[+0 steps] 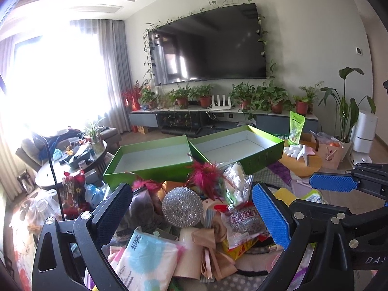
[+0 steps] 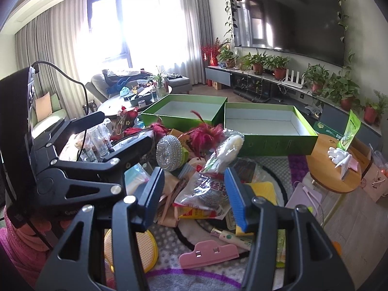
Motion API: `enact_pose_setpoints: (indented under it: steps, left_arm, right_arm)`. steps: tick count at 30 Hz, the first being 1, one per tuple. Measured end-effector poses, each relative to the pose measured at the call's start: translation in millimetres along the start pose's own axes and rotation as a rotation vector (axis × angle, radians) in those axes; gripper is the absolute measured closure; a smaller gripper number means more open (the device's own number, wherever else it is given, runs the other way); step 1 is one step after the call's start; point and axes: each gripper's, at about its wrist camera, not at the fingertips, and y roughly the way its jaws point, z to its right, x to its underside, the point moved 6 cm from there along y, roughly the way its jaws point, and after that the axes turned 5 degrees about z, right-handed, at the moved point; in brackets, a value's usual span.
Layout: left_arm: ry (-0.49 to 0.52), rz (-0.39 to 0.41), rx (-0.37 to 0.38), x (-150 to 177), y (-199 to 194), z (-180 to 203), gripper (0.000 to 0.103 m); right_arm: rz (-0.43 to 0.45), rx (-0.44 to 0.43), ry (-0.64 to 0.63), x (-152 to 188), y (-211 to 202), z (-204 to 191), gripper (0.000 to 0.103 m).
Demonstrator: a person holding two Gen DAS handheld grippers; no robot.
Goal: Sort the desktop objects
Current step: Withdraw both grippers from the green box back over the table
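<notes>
A heap of desktop objects lies before two empty green boxes, one on the left [image 1: 150,156] [image 2: 184,108] and one on the right [image 1: 242,145] [image 2: 266,123]. In the heap are a steel scourer ball [image 1: 182,209] [image 2: 169,152], a bagged scourer [image 1: 243,225] [image 2: 206,191], red feathers [image 1: 206,175] [image 2: 206,132], a tissue pack [image 1: 148,257] and a pink clip [image 2: 208,253]. My left gripper [image 1: 191,208] is open and empty, its fingers on either side of the scourer ball. My right gripper [image 2: 194,194] is open and empty over the bagged scourer.
A round wooden side table [image 2: 339,167] with a white hand figurine [image 2: 339,156] stands to the right. A dark round coffee table [image 2: 116,104] with clutter and a sofa are at the left. A TV unit with potted plants [image 1: 242,99] runs along the far wall.
</notes>
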Motion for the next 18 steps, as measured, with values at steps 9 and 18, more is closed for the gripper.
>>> enact_pose_setpoints:
  steps: [9, 18]
  left_arm:
    - [0.001, -0.003, -0.029, 14.0, -19.4, -8.1, 0.004]
    - [-0.006, -0.021, -0.032, 32.5, -36.0, -11.7, 0.004]
  right_arm:
    - [0.002, 0.004, -0.015, 11.5, -9.3, -14.0, 0.051]
    - [-0.013, -0.011, -0.023, 27.5, -19.3, -30.3, 0.051]
